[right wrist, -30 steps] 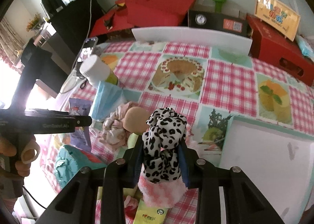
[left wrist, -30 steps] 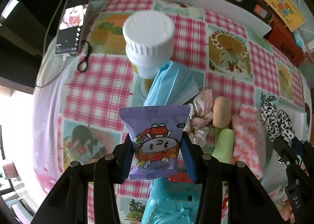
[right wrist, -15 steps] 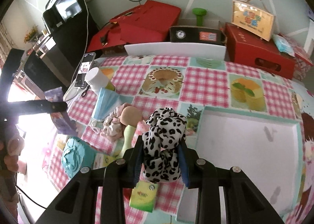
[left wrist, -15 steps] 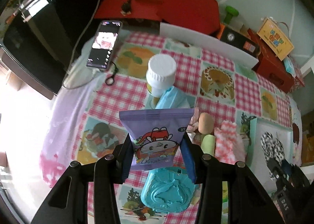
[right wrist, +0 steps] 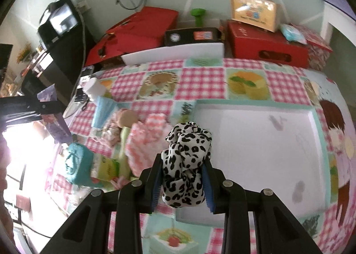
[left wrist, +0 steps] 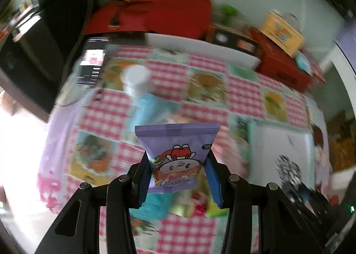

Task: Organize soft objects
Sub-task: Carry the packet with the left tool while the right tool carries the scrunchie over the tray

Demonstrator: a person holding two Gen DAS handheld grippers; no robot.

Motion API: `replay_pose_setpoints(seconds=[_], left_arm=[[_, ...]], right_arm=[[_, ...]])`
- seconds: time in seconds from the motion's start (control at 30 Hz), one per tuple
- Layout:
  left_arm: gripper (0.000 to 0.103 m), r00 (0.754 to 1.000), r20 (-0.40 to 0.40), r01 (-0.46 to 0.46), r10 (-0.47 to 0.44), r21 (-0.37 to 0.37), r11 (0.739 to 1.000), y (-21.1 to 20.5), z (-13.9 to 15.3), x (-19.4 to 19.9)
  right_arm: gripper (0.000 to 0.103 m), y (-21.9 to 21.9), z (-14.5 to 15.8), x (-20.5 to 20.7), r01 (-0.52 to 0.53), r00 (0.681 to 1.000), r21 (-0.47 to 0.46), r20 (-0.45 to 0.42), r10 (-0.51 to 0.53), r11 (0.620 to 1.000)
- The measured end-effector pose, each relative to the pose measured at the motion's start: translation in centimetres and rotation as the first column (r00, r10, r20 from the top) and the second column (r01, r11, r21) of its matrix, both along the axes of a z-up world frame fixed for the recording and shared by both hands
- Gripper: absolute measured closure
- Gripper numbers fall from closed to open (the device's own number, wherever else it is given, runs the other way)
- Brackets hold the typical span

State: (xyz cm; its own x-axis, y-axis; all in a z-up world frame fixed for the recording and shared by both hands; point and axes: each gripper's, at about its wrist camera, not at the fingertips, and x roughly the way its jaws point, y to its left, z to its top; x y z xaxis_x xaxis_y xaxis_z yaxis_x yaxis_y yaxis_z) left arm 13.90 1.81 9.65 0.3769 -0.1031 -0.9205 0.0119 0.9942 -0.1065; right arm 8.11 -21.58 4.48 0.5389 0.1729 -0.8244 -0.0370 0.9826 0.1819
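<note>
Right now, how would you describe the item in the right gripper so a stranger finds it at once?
Find the white tray on the checked tablecloth. Above its near-left corner, the right gripper pinches a scrunchie. It alone is white with black leopard spots; the glove beside it is pink and white.

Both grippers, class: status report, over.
Left gripper shut on purple snack packet, held above the table. Right gripper shut on leopard-print scrunchie, near white tray. Tray holds nothing; nothing blocks it.
</note>
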Motion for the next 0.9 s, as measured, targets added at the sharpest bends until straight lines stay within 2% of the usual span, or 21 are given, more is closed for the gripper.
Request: replay_pose_setpoints(seconds=[0.17,0.4,0.73,0.9], left_arm=[[0.056,0.99,-0.041,0.132,-0.133,-0.025,0.991,-6.4,-1.6,-1.6],[0.056,0.968,-0.082,0.232,-0.238,-0.077,0.97,-12.4,-4.1,-3.3],[0.056,0.956,-0.126,0.254,-0.265,-0.094,0.963,-15.6,-6.7,-3.4],[0.055,0.954,-0.127,0.26,-0.272,-0.101,0.96,-17.2,-7.6,-2.9]], right_arm=[[0.069,-3.9,-1.5,-1.5,0.1,0.995,0.0,-0.028,-0.1,0.995],[0.069,-9.7,-3.3,-3.5,0.243,0.969,-0.021,-0.05,-0.243,0.97],[0.069,-15.8,-5.1,-6.1,0.387,0.917,-0.026,-0.089,-0.388,0.922],[0.069,-17.2,-5.8,-6.3,0.416,0.903,-0.029,-0.1,-0.417,0.909]])
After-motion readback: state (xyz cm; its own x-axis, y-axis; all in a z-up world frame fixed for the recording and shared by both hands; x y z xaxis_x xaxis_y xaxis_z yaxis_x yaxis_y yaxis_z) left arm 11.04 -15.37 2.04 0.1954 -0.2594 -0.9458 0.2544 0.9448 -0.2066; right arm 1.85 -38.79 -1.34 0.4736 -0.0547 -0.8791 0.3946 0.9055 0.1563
